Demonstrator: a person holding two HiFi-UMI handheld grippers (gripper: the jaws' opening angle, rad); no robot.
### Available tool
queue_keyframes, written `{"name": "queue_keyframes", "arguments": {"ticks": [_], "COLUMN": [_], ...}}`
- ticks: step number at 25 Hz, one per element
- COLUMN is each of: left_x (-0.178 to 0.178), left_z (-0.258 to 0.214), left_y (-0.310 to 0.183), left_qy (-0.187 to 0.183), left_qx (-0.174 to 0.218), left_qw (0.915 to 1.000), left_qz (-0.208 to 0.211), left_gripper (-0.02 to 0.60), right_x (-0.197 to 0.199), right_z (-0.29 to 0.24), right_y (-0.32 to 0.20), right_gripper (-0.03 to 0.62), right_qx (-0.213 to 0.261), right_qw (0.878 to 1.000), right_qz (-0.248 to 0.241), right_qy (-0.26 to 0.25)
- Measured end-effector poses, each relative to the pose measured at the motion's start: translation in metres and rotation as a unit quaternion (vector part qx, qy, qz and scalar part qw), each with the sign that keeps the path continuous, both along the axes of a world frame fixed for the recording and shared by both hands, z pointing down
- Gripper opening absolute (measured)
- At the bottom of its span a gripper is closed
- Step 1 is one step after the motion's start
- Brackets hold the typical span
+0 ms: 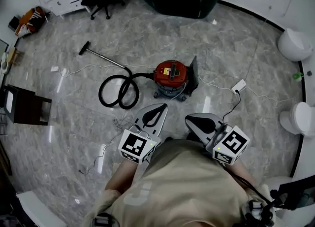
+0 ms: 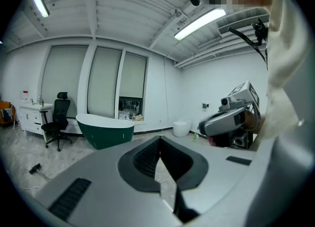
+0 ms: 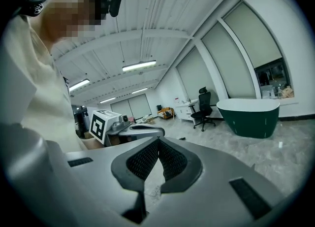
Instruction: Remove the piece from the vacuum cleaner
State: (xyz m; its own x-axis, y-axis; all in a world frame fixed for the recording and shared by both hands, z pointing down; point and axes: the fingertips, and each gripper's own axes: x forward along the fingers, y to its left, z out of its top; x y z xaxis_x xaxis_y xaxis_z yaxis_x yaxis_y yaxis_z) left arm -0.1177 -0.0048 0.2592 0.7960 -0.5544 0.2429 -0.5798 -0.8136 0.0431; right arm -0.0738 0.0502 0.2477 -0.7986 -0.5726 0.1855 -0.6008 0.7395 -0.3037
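Red vacuum cleaner [image 1: 171,73] — hose [image 1: 118,90] looped alongside.

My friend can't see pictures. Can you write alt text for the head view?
A red vacuum cleaner stands on a grey floor, its black hose looped beside it. Nearer, a person holds the left gripper and right gripper, both shut and empty.

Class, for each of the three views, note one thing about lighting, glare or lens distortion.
Head view: fisheye curves the room's edges, and lights glare as streaks on the floor. Left gripper view: the strip light is blown out white. Right gripper view: dark circular vignette; the straight ceiling beams bow.
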Motion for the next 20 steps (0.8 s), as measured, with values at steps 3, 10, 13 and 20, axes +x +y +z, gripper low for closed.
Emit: {"name": "queue_keyframes", "arguments": {"ticks": [3,10,13,20], "left_x": [0.041,0.13,0.158,0.191], "left_z": [0.0,0.003,0.009,0.02], "left_y": [-0.019,-0.045,-0.056,-0.072], "left_qy": [-0.018,-0.046,-0.062,-0.087], "left_qx": [-0.003,-0.021,-0.026,-0.026], "left_qw": [0.9997,0.9976,0.9965,0.995], "left_qz": [0.018,0.048,0.05,0.041], "left_gripper": [-0.008,-0.008,-0.008,-0.008], "right_x": [0.042,0.136,0.164,0.195], "right_z": [0.004,0.026,0.037,0.06], "right_y": [-0.023,-0.062,-0.076,-0.105], "right_gripper": [0.002,0.002,0.002,0.002], "right_qx": [-0.023,-0.09,-0.102,-0.115], "right_qw": [0.999,0.984,0.981,0.982], "right_qz": [0.024,0.063,0.064,0.042], "right_qy": [-0.042,-0.138,-0.15,-0.144]}}
